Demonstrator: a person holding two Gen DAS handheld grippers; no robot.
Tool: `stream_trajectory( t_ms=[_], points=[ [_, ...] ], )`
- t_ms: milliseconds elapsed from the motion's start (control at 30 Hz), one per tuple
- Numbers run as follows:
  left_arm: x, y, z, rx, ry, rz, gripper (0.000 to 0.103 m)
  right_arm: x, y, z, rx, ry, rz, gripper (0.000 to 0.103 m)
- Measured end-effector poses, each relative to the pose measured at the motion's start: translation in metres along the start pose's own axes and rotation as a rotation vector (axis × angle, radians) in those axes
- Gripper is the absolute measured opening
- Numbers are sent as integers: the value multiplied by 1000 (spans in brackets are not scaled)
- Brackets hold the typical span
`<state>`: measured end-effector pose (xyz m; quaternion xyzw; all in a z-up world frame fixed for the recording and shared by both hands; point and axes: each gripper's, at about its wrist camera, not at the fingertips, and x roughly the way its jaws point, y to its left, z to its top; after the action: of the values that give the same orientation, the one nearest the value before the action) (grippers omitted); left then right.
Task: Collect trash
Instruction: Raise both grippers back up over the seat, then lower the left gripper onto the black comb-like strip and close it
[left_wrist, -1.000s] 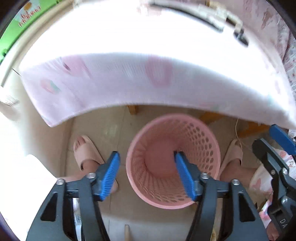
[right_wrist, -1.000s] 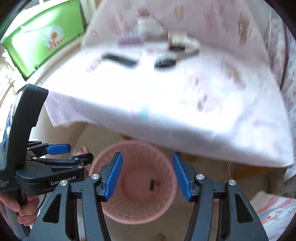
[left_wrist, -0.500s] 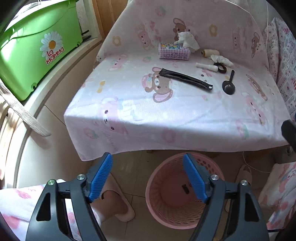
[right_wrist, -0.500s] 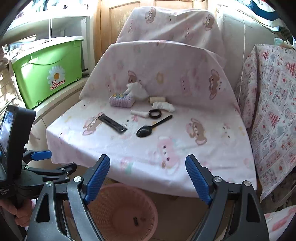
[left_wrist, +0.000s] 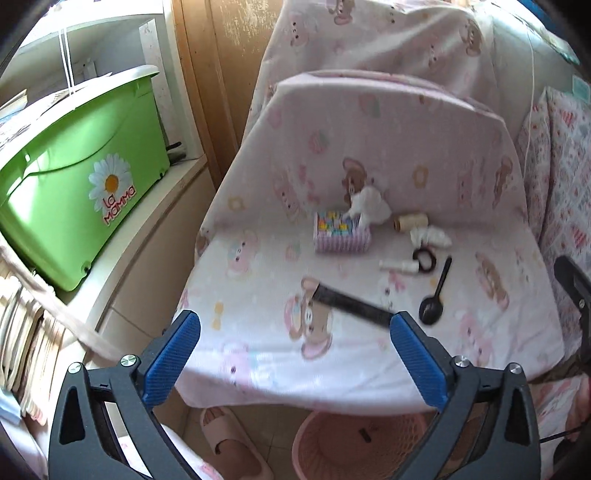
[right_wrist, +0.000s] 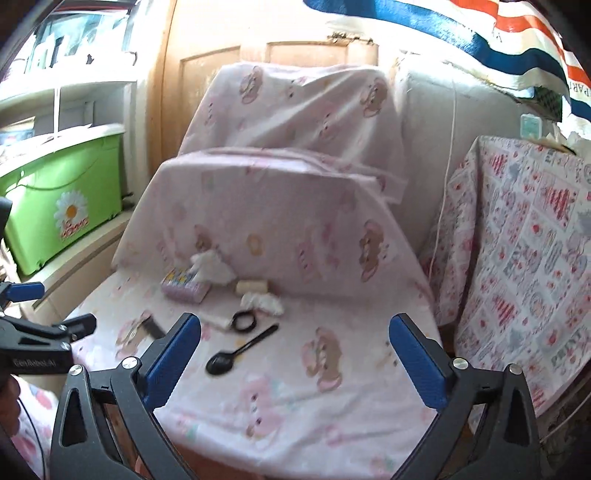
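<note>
Both tools stand wide apart and hold nothing; the left tool (left_wrist: 293, 356) hangs in front of the near edge of the bench (left_wrist: 258, 354), which wears a pink cloth printed with bears, and the right tool (right_wrist: 295, 356) hovers over the same cloth a little further in.

Ahead of the left tool, just past its right finger (left_wrist: 415, 363), a flat black strip (left_wrist: 352, 304) lies slantwise on the cloth; beyond that finger and slightly to its right lies a black plastic spoon (left_wrist: 436, 295), bowl toward the tool. Further ahead sit a small white roll (left_wrist: 400, 264) touching a black ring (left_wrist: 424, 258), a crumpled white tissue (left_wrist: 430, 236), a pale spool (left_wrist: 410, 221), and a striped tissue pack (left_wrist: 341, 234) with a white sheet sticking up out of it.

From the right tool the spoon (right_wrist: 240, 350) lies between the fingers, closer to the left one; the ring (right_wrist: 243, 320) and crumpled tissue (right_wrist: 262, 302) are ahead of it, the tissue pack (right_wrist: 184, 286) ahead and to the left; the strip (right_wrist: 151, 326) is partly hidden behind the left finger (right_wrist: 171, 363).

Below the left tool, under the bench edge, stands a pink perforated basket (left_wrist: 306, 446) with a small dark scrap (left_wrist: 365, 435) on its bottom; a foot in a pink slipper (left_wrist: 231, 441) rests on the floor beside it. Off to the left of both tools a green storage box (left_wrist: 74, 184) with a daisy sits on a ledge.
</note>
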<state>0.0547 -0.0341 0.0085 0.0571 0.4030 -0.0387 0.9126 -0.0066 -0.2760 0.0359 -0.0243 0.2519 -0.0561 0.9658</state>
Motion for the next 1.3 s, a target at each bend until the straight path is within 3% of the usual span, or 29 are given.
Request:
stream_trajectory(
  t_ms=[133,300,500,700,767,900,967,1033,1067,1167,1233,1300],
  points=[
    [13,4,18,-37,3,-10,102,14,-6,6,-21,1,-23,103],
    [43,0,10,-27,36,13,102,41,-8,-12,-8,109,-28,103],
    [81,-9,-12,-15,143,1,102,56,-3,-26,-31,174,37,98],
    [93,-12,-18,-26,183,-17,102,66,-1,-32,10,235,100,92],
    [94,-11,-19,-38,189,-32,101,71,-2,-33,31,260,121,84],
    [93,-13,-21,-29,206,-100,77,81,-6,-37,84,303,156,66],
    [93,-14,-23,-36,215,-123,71,83,-7,-39,103,312,171,58],
    [94,-15,-25,-29,219,-134,64,82,-8,-40,103,311,169,37],
    [94,-17,-26,-22,222,-134,64,82,-8,-41,103,311,168,36],
    [95,-20,-25,-11,222,-140,64,81,-9,-41,119,310,183,36],
    [97,-20,-23,-24,223,-142,79,81,-11,-41,133,308,187,36],
    [99,-17,-19,-61,222,-142,87,80,-13,-41,150,308,183,36]
  ],
)
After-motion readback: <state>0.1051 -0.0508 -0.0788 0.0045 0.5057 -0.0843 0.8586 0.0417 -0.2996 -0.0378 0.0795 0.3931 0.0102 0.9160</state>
